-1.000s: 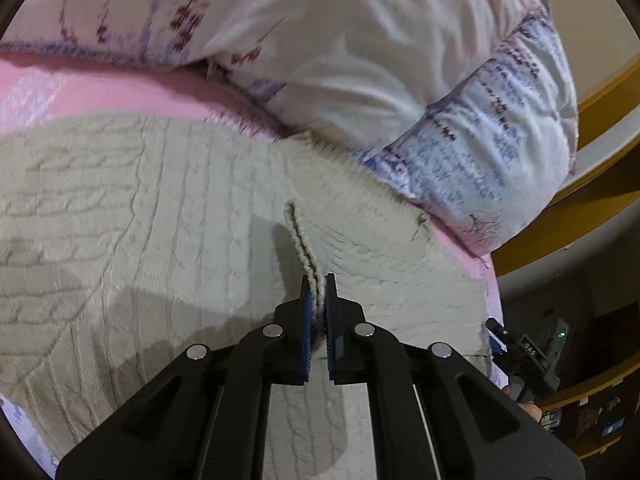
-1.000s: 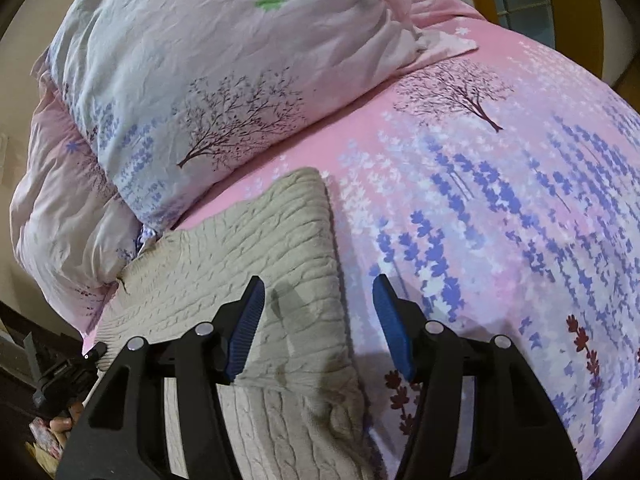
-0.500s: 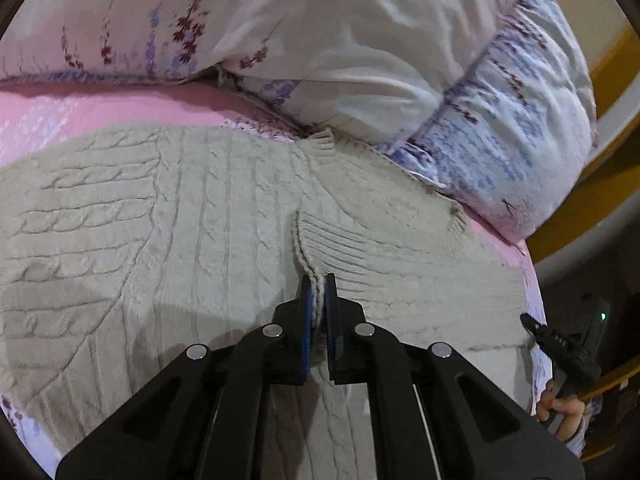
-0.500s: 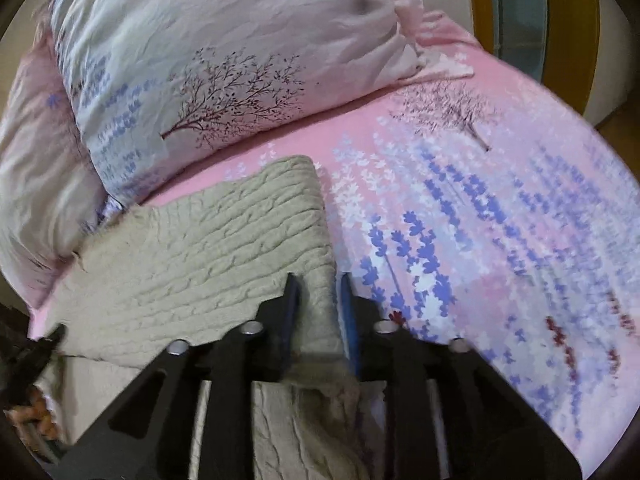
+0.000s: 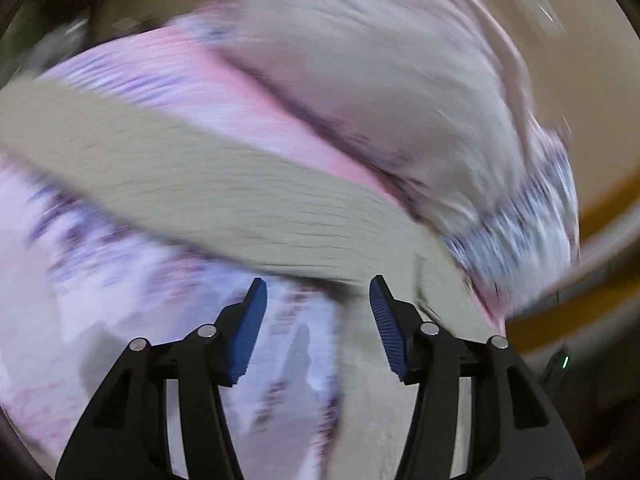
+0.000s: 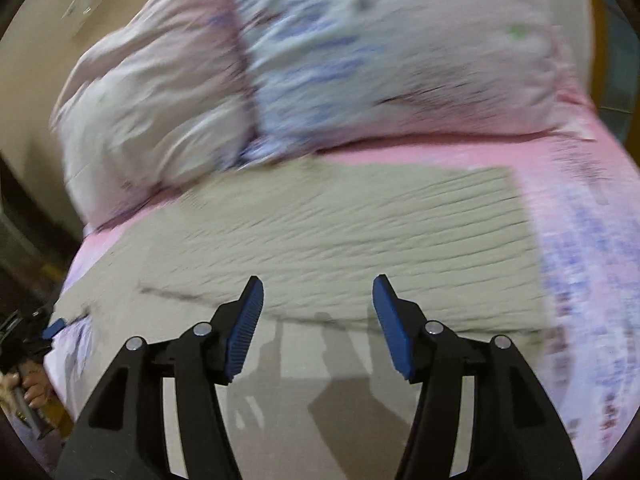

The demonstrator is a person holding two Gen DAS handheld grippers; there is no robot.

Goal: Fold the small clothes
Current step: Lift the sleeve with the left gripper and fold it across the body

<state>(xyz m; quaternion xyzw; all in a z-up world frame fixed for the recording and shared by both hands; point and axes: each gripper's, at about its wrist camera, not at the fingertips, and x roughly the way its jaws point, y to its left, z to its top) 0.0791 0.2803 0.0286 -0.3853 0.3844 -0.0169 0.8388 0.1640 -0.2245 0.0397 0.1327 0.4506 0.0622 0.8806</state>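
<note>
A beige cable-knit sweater (image 6: pixel 360 232) lies folded on the pink flowered bed sheet (image 6: pixel 580 240). My right gripper (image 6: pixel 318 300) hovers over its near part with its jaws opening and nothing pressed between the blue pads. In the heavily blurred left wrist view the sweater (image 5: pixel 240 200) is a beige band across the middle. My left gripper (image 5: pixel 318 300) is just short of its near edge, over the sheet (image 5: pixel 120 300). Its jaws are opening too, with no cloth between them.
Two flowered pillows (image 6: pixel 400 60) (image 6: pixel 152 100) lie behind the sweater, against the wall. A wooden bed frame (image 5: pixel 540 332) runs along the right in the left wrist view. At the left edge of the right wrist view a hand (image 6: pixel 34 390) grips a handle beside the bed.
The left gripper has let go of the sweater's ribbed edge and swung quickly away. The right gripper had narrowed over the sweater's fold, then opened again and shifted over the sweater.
</note>
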